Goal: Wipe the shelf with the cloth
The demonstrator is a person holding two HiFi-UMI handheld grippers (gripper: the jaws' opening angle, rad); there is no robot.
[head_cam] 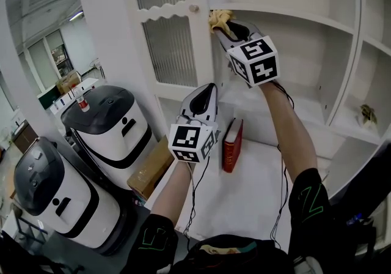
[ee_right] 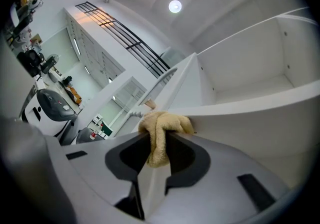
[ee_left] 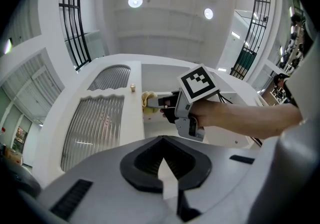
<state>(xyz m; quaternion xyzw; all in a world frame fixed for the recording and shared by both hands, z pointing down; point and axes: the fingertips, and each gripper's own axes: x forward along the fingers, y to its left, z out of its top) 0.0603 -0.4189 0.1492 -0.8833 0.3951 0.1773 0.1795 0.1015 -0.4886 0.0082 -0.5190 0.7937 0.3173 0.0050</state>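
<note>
The right tongs [ee_right: 159, 144] are pinching a tan cloth [ee_right: 163, 129], with a strip of it hanging down between the pressed-together jaws and the bunched part bulging out above their tips. The person's right arm is reaching up and holding that bunch against the front edge of the upper shelf [head_cam: 278, 14] at its left end, close beside the small round knob [head_cam: 193, 8] of the ribbed-glass cabinet door [head_cam: 170, 46]. In the right gripper view the cloth is touching the white edge of the shelf, and the board is running away to the right. The left tongs [ee_left: 163, 162] are hanging lower, in front of the cabinet and apart from the shelf, with their jaws pressed together and nothing between them; they are pointing up toward the right tongs and the cloth. Below them a red book [head_cam: 232, 144] is lying on the white table [head_cam: 244, 202], near its back. A small dark-and-yellow object [head_cam: 368, 114], too small to identify, is sitting in the right-hand compartment. To the left of the cabinet two white machines with black tops [head_cam: 110, 123] are standing on the floor, and a brown cardboard box [head_cam: 153, 169] is leaning between the nearer one and the table
</note>
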